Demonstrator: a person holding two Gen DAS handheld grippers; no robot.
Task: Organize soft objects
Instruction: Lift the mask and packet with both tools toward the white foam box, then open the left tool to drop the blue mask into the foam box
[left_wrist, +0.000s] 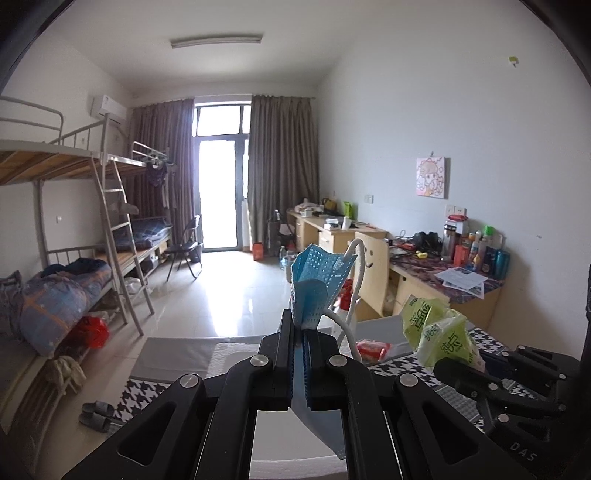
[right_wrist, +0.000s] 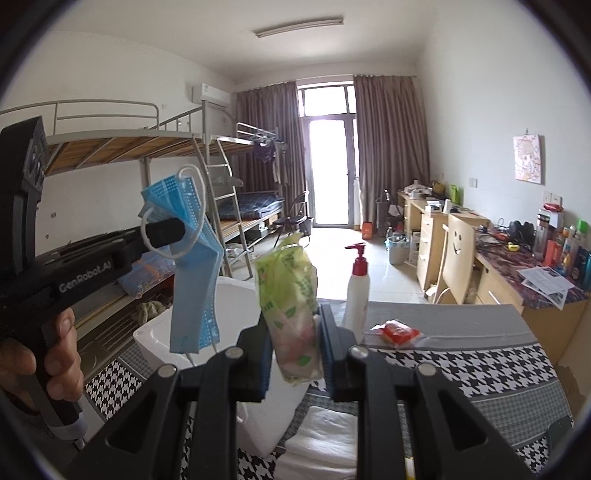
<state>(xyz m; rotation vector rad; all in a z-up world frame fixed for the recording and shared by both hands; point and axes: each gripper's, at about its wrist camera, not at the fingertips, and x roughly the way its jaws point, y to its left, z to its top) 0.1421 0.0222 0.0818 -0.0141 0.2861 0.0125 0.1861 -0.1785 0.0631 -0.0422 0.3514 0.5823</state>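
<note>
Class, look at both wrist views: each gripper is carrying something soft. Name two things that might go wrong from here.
1. The blue face mask hangs loose from the left gripper; it may slip out or snag.
2. The green tissue pack held by the right gripper might knock over the pump bottle close beside it.

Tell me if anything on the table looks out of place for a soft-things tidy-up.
The pump bottle stands upright on the table, rigid among soft things. Beside it lies a small red packet. The mask hangs crumpled from the left gripper; the right gripper grips a green tissue pack.
</note>
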